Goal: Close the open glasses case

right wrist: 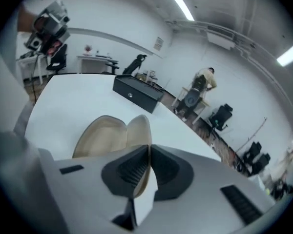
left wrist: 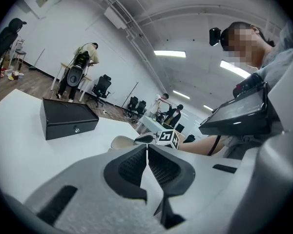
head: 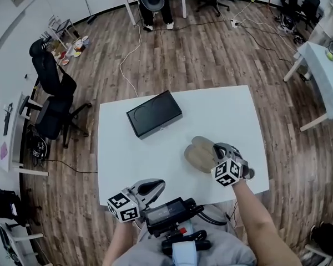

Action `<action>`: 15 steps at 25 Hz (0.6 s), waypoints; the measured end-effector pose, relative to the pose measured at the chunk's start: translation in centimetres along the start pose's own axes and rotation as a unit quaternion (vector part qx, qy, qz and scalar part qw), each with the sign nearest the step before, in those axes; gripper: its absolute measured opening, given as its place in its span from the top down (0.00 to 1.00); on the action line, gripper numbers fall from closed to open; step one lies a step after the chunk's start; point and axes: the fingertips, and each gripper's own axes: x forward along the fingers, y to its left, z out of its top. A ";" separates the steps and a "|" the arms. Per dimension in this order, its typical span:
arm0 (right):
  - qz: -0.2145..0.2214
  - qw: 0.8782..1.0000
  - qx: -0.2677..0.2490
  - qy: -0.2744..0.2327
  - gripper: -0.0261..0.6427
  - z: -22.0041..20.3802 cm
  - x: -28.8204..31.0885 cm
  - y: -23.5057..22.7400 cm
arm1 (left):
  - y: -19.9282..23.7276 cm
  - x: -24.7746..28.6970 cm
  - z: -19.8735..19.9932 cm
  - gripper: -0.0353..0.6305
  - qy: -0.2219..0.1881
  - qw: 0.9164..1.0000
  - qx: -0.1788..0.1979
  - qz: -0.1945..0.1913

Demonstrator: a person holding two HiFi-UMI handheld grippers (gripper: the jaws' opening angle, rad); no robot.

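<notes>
The tan glasses case (head: 201, 154) lies open on the white table (head: 122, 165), right of centre. In the right gripper view its two halves (right wrist: 100, 135) spread apart, and the lid (right wrist: 139, 130) stands up. My right gripper (head: 217, 148) sits at the case's right end; its jaws (right wrist: 149, 152) are closed with the lid's thin rim pinched between the pads. My left gripper (head: 155, 187) hovers at the table's near edge, well left of the case, shut (left wrist: 147, 150) with nothing between its pads. From there the case (left wrist: 121, 142) shows low behind the jaws.
A black box (head: 154, 113) rests on the table's far left part, apart from the case. A dark device (head: 169, 210) sits at my lap below the near edge. Office chairs (head: 53, 101), another table (head: 322, 71) and people stand around on the wooden floor.
</notes>
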 end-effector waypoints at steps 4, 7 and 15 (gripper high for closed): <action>0.003 0.992 -0.114 -0.056 0.90 3.3 -0.1 2.0 | 0.4 1.0 -0.9 0.92 0.004 0.999 -0.032 0.001; -0.002 0.983 -0.168 -0.079 0.90 4.4 -0.6 3.2 | 0.9 2.9 -2.2 0.92 0.023 0.995 -0.102 -0.003; 0.001 0.969 -0.220 -0.112 0.90 4.7 -2.4 6.7 | 2.4 5.6 -4.2 0.92 0.056 0.988 -0.140 0.018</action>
